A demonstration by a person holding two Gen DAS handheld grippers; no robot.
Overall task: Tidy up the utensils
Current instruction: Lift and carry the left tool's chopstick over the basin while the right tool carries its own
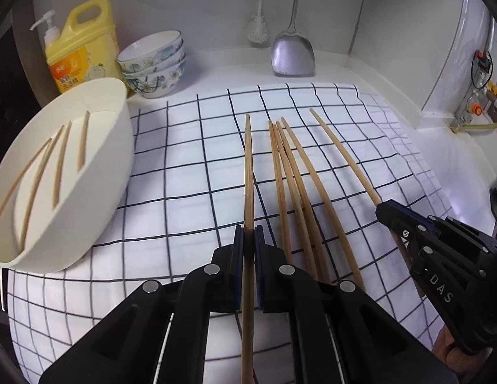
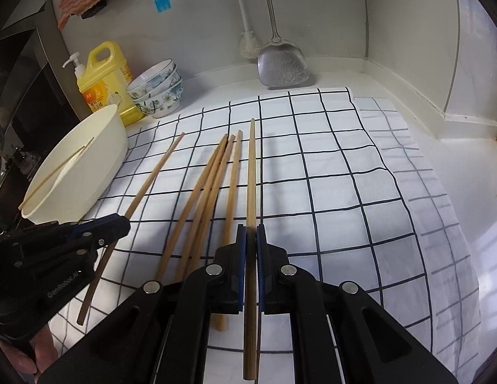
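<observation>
My left gripper [image 1: 248, 240] is shut on a wooden chopstick [image 1: 248, 166] that points away from me, lifted over the checked cloth [image 1: 184, 160]. At the right edge of the left wrist view, my right gripper [image 1: 384, 209] is shut on another chopstick [image 1: 341, 150]. The right wrist view shows the right gripper [image 2: 251, 233] clamping its chopstick [image 2: 251, 172], and the left gripper [image 2: 120, 224] holding its own chopstick [image 2: 155, 172]. Several loose chopsticks [image 1: 290, 172] [image 2: 210, 179] lie on the cloth between the two. A white tub [image 1: 114, 172] [image 2: 98, 166] at the left holds several chopsticks [image 1: 61, 160].
A yellow detergent bottle [image 1: 85, 44] and stacked patterned bowls [image 1: 155, 60] stand behind the tub. A metal spatula [image 1: 291, 52] and a brush [image 1: 257, 30] hang against the back wall. The counter's raised edge runs along the back and right.
</observation>
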